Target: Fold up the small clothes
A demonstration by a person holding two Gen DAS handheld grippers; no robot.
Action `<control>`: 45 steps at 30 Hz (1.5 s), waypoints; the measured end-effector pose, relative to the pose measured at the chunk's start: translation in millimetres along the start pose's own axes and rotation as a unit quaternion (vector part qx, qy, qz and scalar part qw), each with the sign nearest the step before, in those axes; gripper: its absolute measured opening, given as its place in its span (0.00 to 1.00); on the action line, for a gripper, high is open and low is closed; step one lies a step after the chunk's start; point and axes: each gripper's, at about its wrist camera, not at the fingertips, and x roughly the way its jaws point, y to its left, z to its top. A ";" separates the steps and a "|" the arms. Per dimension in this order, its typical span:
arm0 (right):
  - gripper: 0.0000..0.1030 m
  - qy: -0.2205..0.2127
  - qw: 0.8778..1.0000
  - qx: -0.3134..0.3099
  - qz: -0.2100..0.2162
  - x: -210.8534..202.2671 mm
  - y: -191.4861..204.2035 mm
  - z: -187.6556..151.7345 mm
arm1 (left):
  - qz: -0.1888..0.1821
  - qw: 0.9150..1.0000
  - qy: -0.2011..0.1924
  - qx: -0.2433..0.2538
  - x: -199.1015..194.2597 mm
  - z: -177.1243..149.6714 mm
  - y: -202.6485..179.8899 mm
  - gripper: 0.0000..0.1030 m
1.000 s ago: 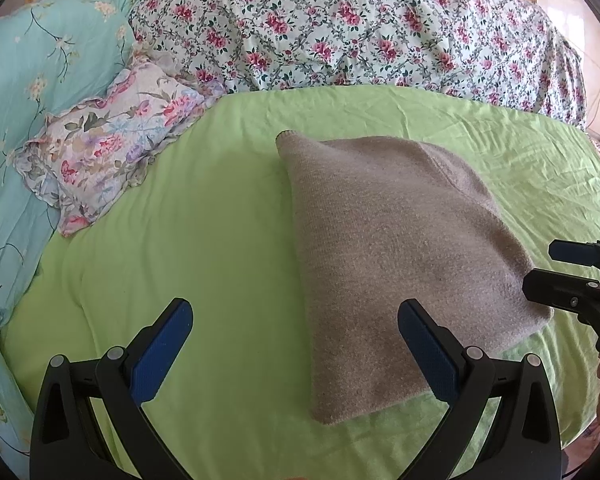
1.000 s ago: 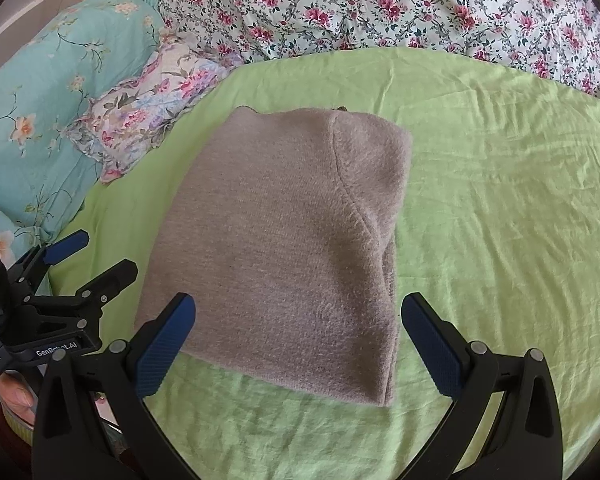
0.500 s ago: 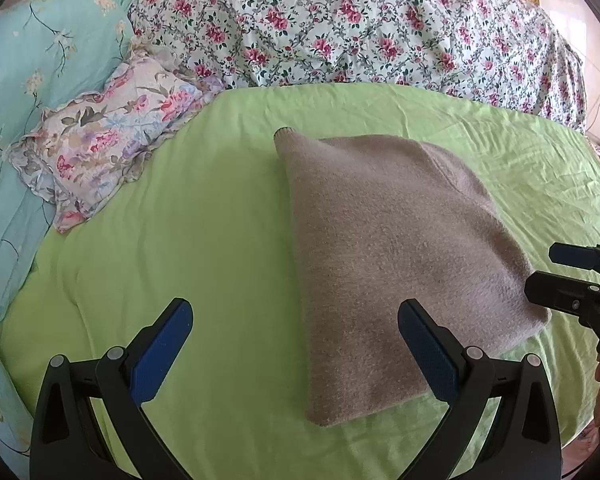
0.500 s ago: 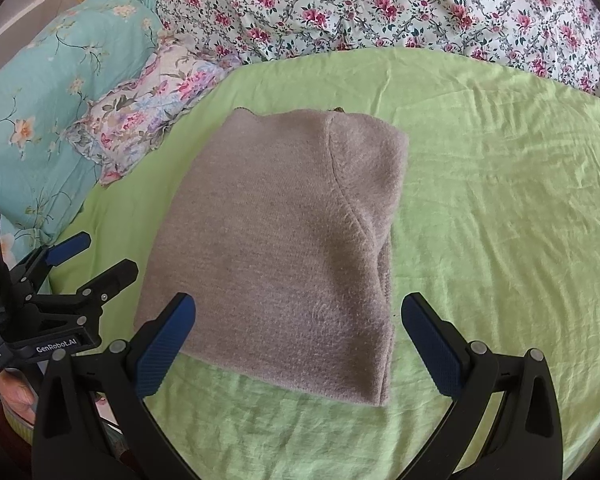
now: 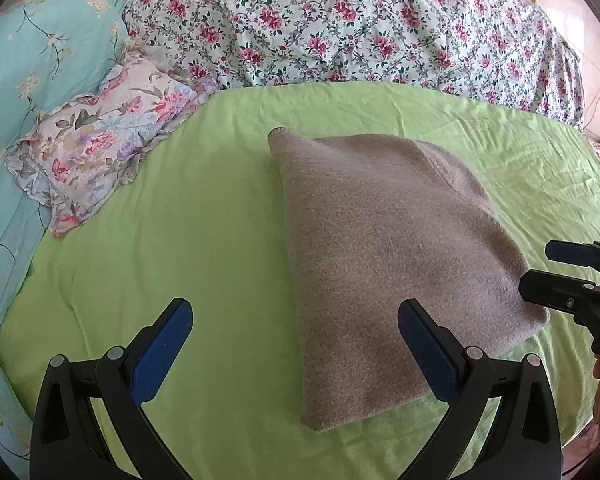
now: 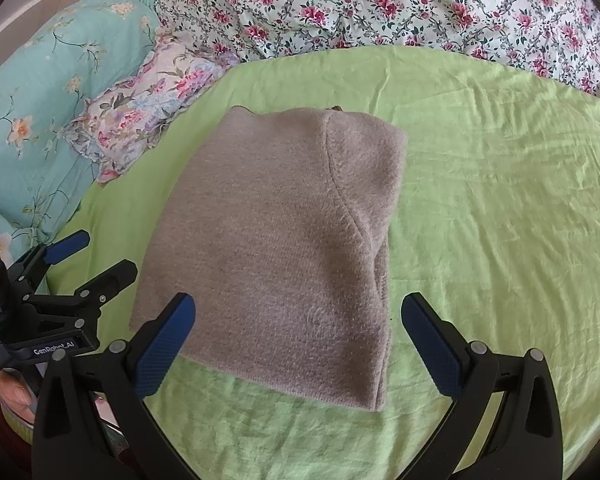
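A fuzzy taupe knit sweater, folded into a thick rectangle, lies on the wrinkled green bedsheet. Left gripper and right gripper hover at its near edge, jaws wide, empty.

We saw bare green sheet open to the left of the folded grey garment and wide to its right. The frilled floral pillow and flowered quilt blocked the far side.
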 end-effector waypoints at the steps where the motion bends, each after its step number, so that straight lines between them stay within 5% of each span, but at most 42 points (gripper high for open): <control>1: 1.00 0.000 1.000 0.000 0.000 0.0 0.1 0.1 | -0.001 1.000 0.000 0.000 0.2 0.8 0.2 1.00; 45: 1.00 0.007 1.000 0.001 -0.007 21.0 -6.5 22.0 | -0.027 0.999 0.004 -0.019 16.4 26.5 2.5 1.00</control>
